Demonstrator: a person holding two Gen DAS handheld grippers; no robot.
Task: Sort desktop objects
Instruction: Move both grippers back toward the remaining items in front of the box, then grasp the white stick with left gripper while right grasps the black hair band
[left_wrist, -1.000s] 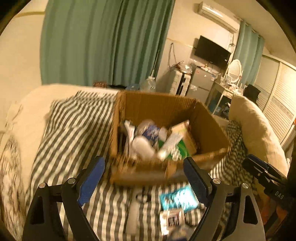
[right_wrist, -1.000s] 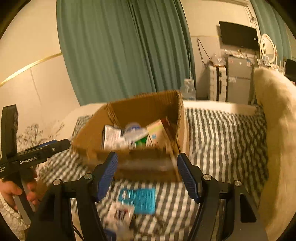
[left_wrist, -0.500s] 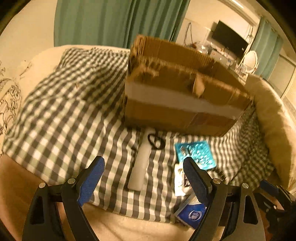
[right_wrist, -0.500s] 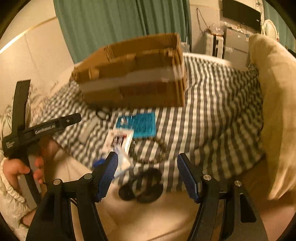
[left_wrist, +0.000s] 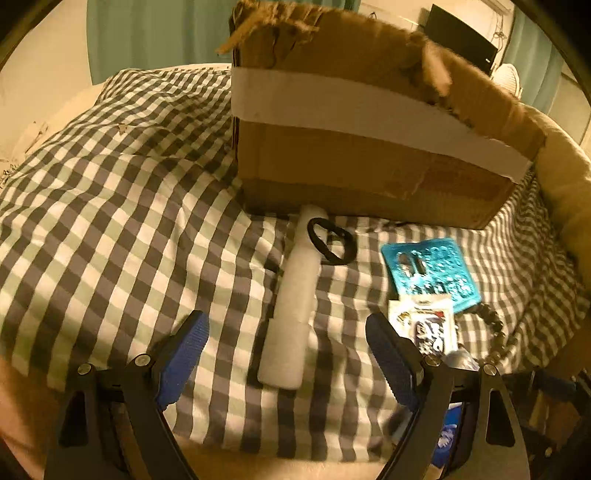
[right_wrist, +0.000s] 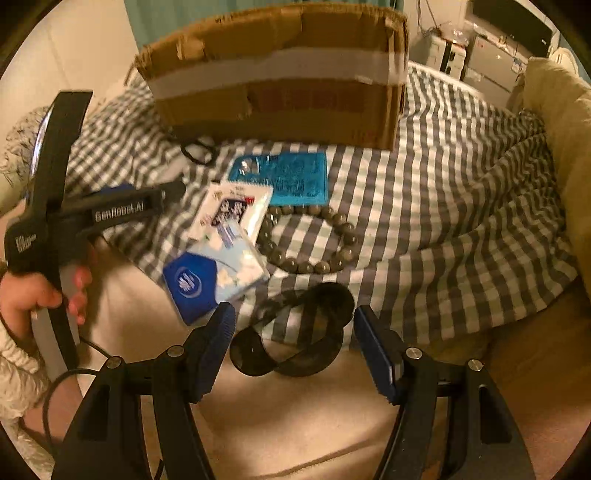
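Checked cloth (left_wrist: 110, 206) covers the bed before you, with the cardboard box (left_wrist: 369, 147) standing at its far side and, in front of it, a white tube (left_wrist: 291, 306), a teal card (right_wrist: 284, 179), a bead bracelet (right_wrist: 314, 240), packets (right_wrist: 218, 273) and a black band (right_wrist: 295, 339) lying loose. Your left gripper (left_wrist: 288, 354) has its jaws apart above the tube's near end, gripping nothing. Your right gripper (right_wrist: 293, 354) is likewise spread, empty, over the black band at the cloth's near edge.
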